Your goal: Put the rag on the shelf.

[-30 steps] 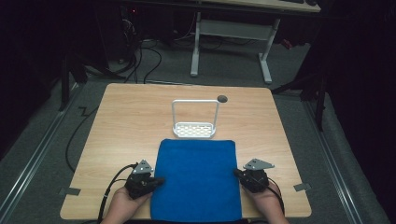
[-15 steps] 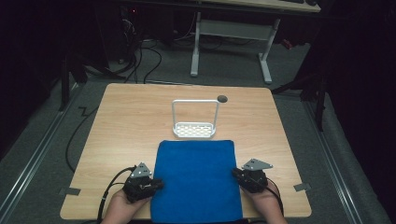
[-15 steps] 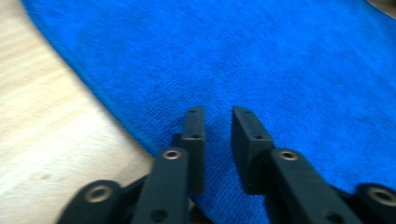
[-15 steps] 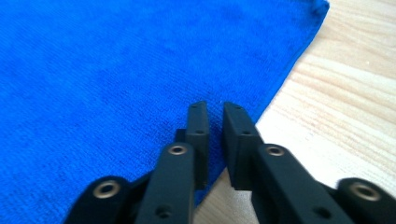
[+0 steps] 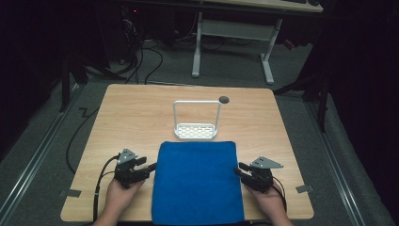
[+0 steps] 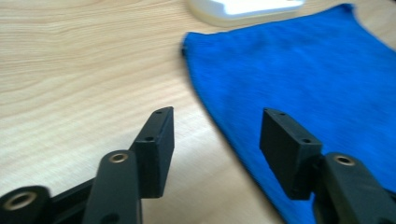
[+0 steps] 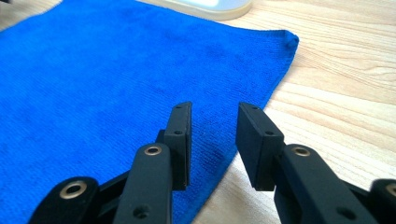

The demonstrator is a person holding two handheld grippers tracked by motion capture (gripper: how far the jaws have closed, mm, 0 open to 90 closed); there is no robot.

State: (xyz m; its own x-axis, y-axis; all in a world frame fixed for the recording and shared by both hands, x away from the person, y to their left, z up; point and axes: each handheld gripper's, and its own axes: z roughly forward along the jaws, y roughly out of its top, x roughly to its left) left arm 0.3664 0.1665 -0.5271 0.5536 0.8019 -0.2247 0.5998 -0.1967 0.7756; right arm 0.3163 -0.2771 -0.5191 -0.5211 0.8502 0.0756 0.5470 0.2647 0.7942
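A blue cloth lies flat on the wooden table, reaching its near edge. My left gripper rests at the cloth's left edge, open, its jaws straddling that edge with nothing pinched. My right gripper sits at the cloth's right edge, open with a narrower gap, its jaws over the hem. The cloth fills the right of the left gripper view and the cloth the left of the right gripper view. A hand holds each gripper.
A white wire rack with a perforated base stands just beyond the cloth's far edge; its base shows at the top of both gripper views. A small dark hole marks the table behind it. Cables trail off the left.
Both grippers have stayed by the cloth's side edges, the left one edging slightly toward the cloth. The cloth and rack have not moved.
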